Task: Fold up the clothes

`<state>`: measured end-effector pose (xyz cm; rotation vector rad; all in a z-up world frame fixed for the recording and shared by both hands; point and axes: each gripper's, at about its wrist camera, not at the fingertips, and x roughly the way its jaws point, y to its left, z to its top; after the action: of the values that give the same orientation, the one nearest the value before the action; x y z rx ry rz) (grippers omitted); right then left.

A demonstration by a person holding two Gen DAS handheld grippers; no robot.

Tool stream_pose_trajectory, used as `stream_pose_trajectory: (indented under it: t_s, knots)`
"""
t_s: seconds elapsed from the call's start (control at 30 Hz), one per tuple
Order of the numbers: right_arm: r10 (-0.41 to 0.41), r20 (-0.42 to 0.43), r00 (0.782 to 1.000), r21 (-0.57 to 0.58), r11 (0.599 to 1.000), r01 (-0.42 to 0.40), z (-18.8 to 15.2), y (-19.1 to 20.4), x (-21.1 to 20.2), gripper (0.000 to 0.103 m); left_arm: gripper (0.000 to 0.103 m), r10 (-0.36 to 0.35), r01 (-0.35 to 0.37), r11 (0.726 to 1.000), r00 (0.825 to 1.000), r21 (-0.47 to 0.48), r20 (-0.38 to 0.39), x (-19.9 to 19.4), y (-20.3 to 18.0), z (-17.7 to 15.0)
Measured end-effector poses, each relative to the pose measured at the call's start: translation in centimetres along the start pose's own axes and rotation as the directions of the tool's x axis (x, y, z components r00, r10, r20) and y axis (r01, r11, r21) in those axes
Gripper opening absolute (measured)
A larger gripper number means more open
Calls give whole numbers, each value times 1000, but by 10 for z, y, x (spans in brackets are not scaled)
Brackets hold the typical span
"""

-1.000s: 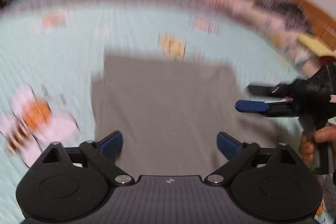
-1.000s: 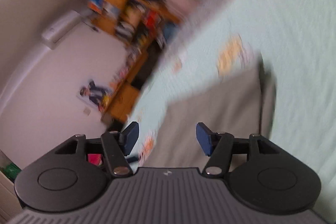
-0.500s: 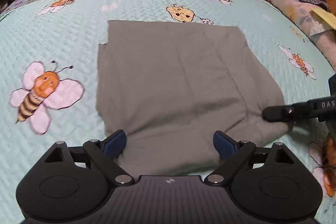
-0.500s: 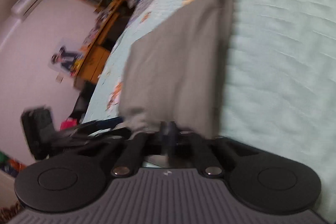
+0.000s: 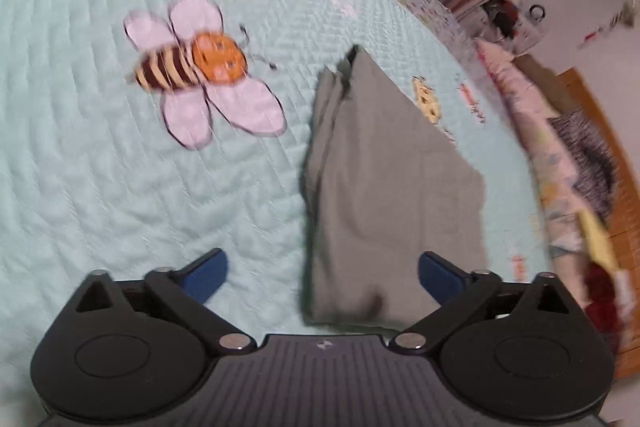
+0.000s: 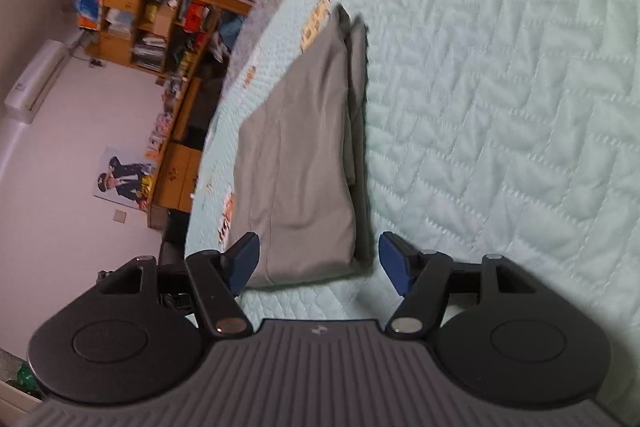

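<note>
Two grippers hang open over one grey garment (image 5: pixel 384 187), which lies on the pale green quilted bedspread (image 5: pixel 100 187) as a narrow, stacked rectangle. In the left wrist view it runs from lower centre up toward the upper right, beside the printed bee (image 5: pixel 192 67) at upper left; in the right wrist view it stretches from lower centre toward the upper left, along the bed's edge. The left gripper (image 5: pixel 322 277) has just been opening and stands wide, its blue pads clear of the cloth, with the garment's near end lying ahead between them. The right gripper (image 6: pixel 318 263) has just been opening as well; the near folded end lies between its jaws, but the pads are apart from it and nothing is held.

By the look of it, a fold has been laid and let go, so the step in hand is the release and the check of the result. Layered edges show along one long side, slightly uneven. The next move probably calls for either a final fold across the length, with each gripper taking a corner of the near end, or a smoothing of those loose edges.
</note>
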<state>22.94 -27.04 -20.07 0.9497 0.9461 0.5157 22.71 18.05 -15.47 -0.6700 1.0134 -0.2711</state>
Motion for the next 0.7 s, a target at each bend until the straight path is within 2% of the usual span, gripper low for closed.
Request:
stream_pose_trajectory:
  t_s: [0.1, 0.3, 0.57, 0.63, 0.7]
  knots:
    - [-4, -19, 1000, 1, 1000, 4, -3, 3, 10, 68, 102, -16, 16, 1000, 999, -8, -33, 10, 1, 7]
    - [25, -6, 1000, -9, 1000, -25, 3, 10, 31, 68, 102, -130, 125, 991, 988, -57, -88, 37, 4, 30]
    - [172, 9, 985, 34, 985, -172, 12, 7, 49, 68, 102, -268, 260, 962, 959, -85, -94, 67, -4, 38]
    - [220, 8, 976, 41, 975, -220, 13, 4, 52, 66, 102, -275, 269, 961, 957, -69, -94, 69, -10, 35]
    - [223, -1, 975, 34, 974, -223, 14, 3, 54, 58, 100, -263, 259, 965, 961, -54, -91, 68, -16, 34]
